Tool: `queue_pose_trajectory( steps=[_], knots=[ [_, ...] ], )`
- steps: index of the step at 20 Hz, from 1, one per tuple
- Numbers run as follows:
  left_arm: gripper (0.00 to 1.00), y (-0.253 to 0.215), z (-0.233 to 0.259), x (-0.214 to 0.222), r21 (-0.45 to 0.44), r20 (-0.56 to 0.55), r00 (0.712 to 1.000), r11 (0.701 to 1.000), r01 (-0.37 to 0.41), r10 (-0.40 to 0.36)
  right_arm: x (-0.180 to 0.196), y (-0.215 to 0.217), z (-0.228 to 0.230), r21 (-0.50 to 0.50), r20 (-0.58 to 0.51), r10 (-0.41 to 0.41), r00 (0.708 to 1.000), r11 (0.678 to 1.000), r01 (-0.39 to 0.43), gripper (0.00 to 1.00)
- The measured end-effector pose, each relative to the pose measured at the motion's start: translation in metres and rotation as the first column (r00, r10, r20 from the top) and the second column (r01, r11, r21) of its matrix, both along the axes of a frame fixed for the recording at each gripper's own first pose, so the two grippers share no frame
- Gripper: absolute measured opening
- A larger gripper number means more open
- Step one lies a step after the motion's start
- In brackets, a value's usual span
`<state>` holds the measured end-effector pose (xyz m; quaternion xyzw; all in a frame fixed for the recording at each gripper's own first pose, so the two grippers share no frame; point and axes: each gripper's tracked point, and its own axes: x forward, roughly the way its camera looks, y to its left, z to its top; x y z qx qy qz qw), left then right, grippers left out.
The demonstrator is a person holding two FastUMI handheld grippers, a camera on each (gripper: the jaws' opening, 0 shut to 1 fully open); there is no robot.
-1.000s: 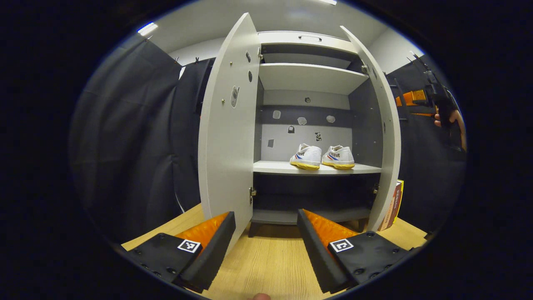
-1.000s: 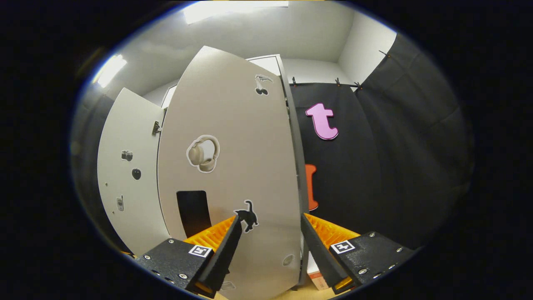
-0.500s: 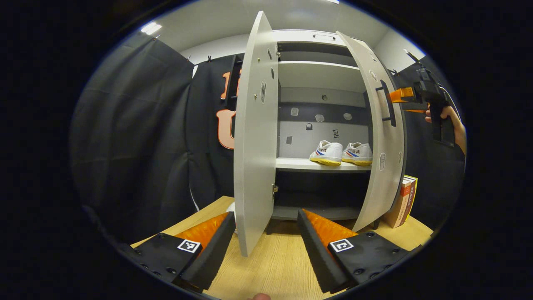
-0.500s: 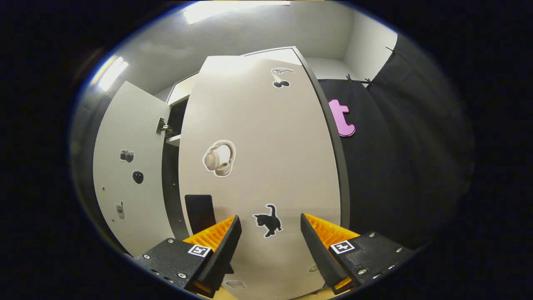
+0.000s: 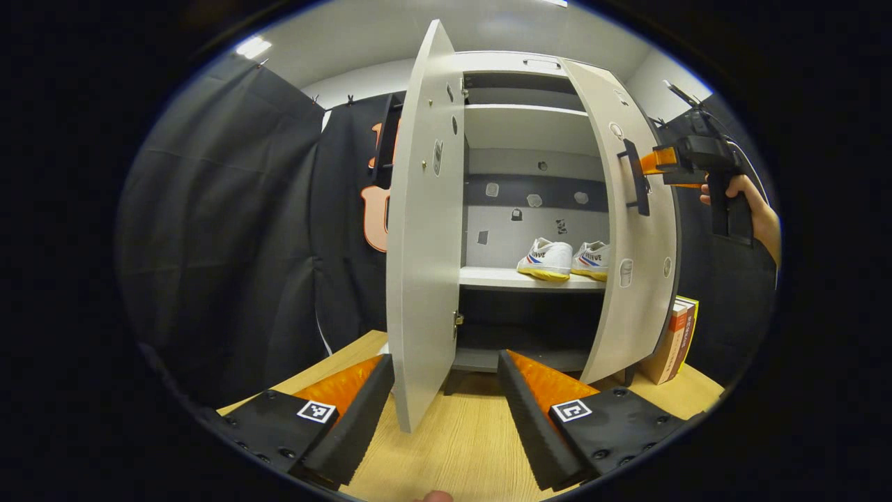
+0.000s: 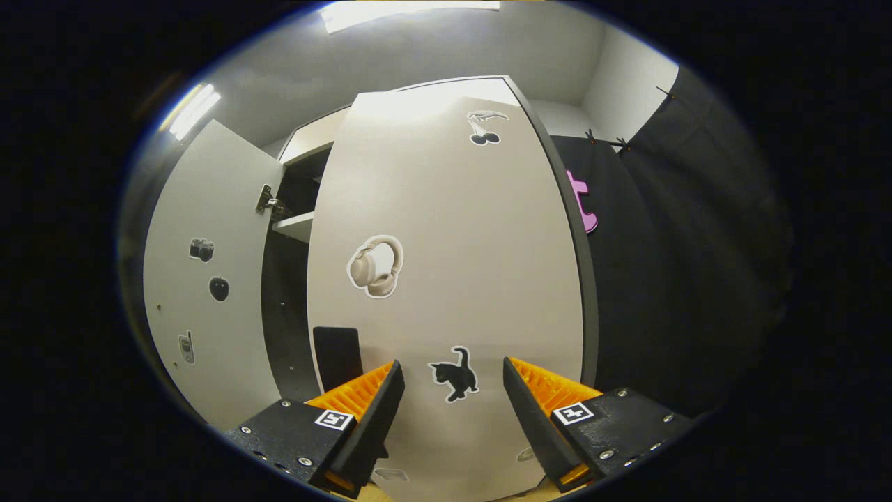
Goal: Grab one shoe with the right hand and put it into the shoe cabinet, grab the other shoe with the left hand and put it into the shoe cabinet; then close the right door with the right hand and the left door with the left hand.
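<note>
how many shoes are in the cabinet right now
2: the left shoe and the right shoe sit side by side on the middle shelf; the closing right door partly covers the right one.

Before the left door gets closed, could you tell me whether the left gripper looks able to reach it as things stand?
Probably yes: the left door stands open, edge-on just ahead of the open left gripper, with bare tabletop between.
</note>
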<state>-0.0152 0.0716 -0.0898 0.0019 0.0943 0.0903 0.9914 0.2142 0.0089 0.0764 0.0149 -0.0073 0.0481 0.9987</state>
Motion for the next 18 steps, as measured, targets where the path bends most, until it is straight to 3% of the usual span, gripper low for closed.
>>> queue_pose_trajectory(
  steps=[4,10,14,15,18],
  knots=[
    [0.94,-0.007,0.009,0.003,-0.04,0.014,1.0,0.999,0.007,-0.006,-0.018,-0.006,-0.001,-0.025,0.019,-0.023,1.0,0.999,0.023,0.9],
    [0.97,0.004,0.047,0.004,-0.083,0.06,0.998,0.996,-0.008,0.013,-0.114,-0.005,-0.046,-0.105,0.035,-0.056,0.998,0.993,0.06,0.91],
    [0.97,0.024,0.083,0.003,-0.084,0.106,0.993,0.995,-0.046,0.055,-0.178,0.012,-0.081,-0.083,0.037,-0.042,0.998,0.996,0.045,0.91],
    [0.94,0.031,0.092,0.002,-0.082,0.113,0.991,0.995,-0.059,0.068,-0.19,0.014,-0.09,-0.075,0.031,-0.045,0.999,0.996,0.047,0.9],
    [0.96,0.058,0.115,0.0,-0.083,0.138,0.983,0.99,-0.11,0.121,-0.216,0.015,-0.114,-0.04,-0.02,-0.046,0.999,0.998,0.045,0.91]
  ],
)
